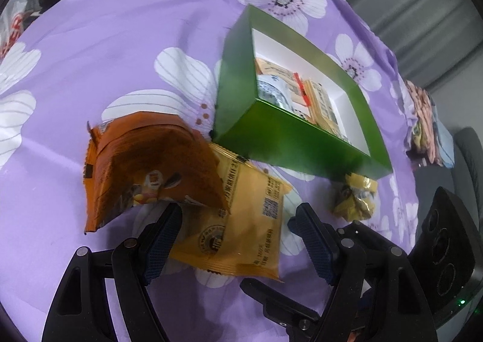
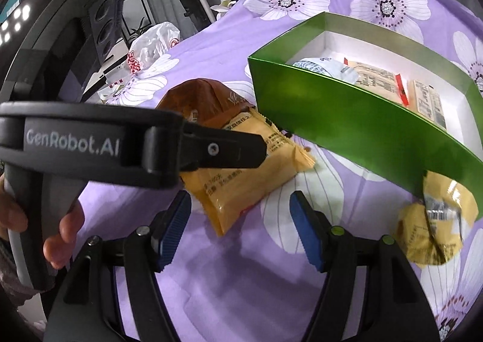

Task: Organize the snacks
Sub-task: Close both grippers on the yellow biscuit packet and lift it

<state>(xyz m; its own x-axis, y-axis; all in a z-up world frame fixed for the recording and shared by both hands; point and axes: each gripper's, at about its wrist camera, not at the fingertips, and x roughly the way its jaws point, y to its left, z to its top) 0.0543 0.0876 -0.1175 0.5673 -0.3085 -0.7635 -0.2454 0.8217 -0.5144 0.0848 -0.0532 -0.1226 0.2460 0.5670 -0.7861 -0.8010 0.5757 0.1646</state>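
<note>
Snack packets (image 1: 241, 221), three outside one green box (image 1: 289, 136), both claws (image 1: 238, 215) (image 2: 240, 206) spread.

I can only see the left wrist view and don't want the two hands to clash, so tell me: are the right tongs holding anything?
Observer: No. The right tongs stand open with nothing between them, only the purple flowered cloth beneath.
Operator: Where do they sit among the snacks?
Observer: Between two. The yellow packet lies just ahead to their left. The crumpled gold-wrapped snack lies off to their right, at the near corner of the green box.
</note>
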